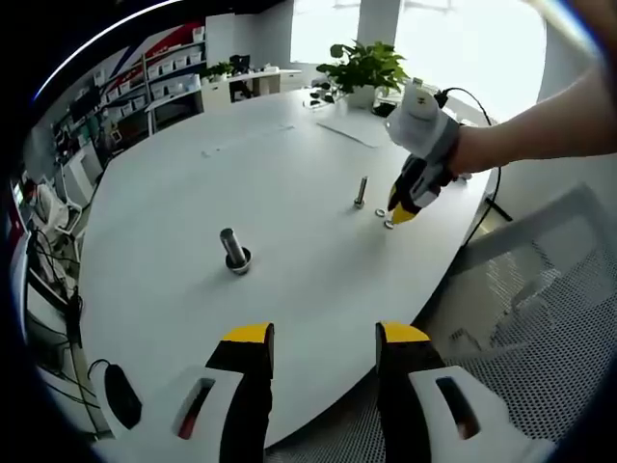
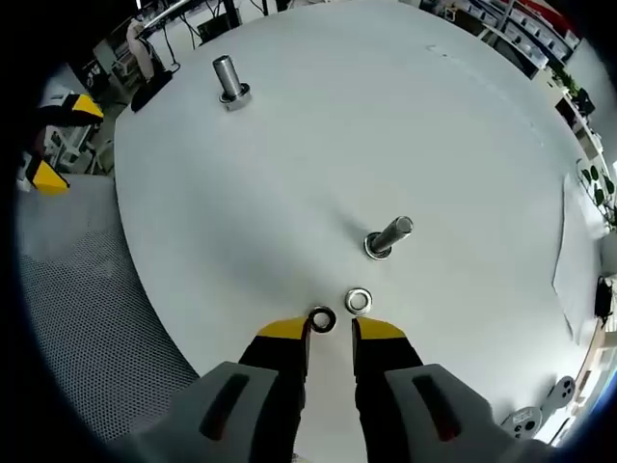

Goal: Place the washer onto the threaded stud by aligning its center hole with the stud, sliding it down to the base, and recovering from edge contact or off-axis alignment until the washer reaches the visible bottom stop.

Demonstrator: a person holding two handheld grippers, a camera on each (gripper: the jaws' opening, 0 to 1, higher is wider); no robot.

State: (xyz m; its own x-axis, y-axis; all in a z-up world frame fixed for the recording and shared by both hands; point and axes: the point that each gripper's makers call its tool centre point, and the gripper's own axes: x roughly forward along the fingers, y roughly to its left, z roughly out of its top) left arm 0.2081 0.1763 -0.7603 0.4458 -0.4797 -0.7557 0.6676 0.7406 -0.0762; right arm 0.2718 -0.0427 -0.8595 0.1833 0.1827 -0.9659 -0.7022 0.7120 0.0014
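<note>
A white round table is shown with two upright studs; the thinner threaded stud stands near the right gripper, the thicker stud well apart toward the far edge. Two washers lie flat on the table between the right gripper and the threaded stud; the darker washer lies just at the yellow fingertips, level with the gap between the jaws, while the brighter washer rests just beside it. The jaws are held slightly apart and nothing is pinched; the low approach is judged to prepare a pick of the darker washer. Each washer is seen as a small metal ring with a clear centre hole. The left gripper is held spread and idle over the near table edge, presumably to stay clear.
</note>
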